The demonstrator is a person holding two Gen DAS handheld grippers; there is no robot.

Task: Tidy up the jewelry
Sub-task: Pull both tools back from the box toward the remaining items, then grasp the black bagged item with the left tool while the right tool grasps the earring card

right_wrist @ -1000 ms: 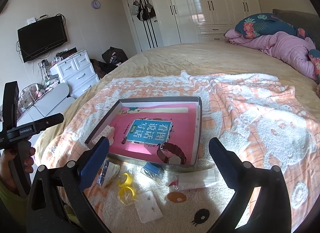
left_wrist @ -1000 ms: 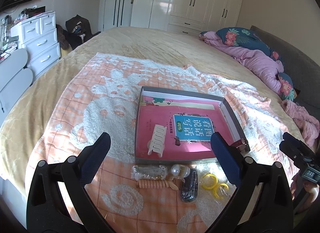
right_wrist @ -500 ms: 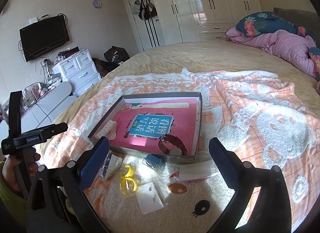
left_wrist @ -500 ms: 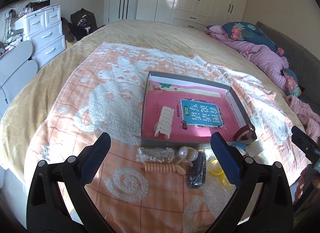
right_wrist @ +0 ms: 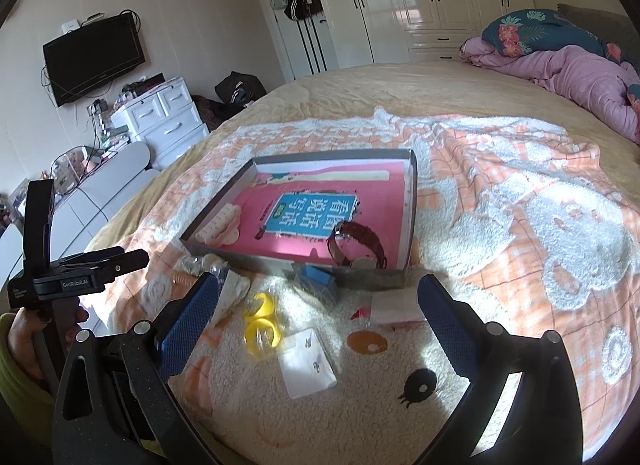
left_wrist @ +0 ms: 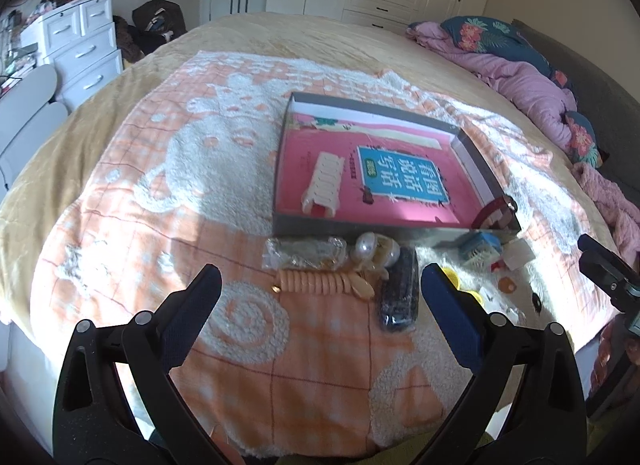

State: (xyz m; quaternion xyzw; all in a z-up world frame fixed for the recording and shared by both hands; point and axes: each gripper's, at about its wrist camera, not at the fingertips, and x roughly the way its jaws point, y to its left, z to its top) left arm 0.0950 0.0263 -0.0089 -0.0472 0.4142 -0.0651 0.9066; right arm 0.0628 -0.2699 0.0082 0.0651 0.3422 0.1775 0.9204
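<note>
Left gripper (left_wrist: 320,289) and right gripper (right_wrist: 318,301): jaws spread wide, nothing grasped. Loose jewelry, including yellow rings (right_wrist: 262,329) and a peach bracelet (left_wrist: 316,282), lies on the blanket (left_wrist: 160,169) along the tray's (left_wrist: 340,230) near edge. A brown watch (right_wrist: 358,243) sits in the tray's near right corner.

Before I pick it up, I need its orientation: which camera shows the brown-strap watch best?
The right wrist view: the watch stands in the box's near right corner, strap loop and face visible. The left wrist view catches only part of its strap at the box edge.
</note>
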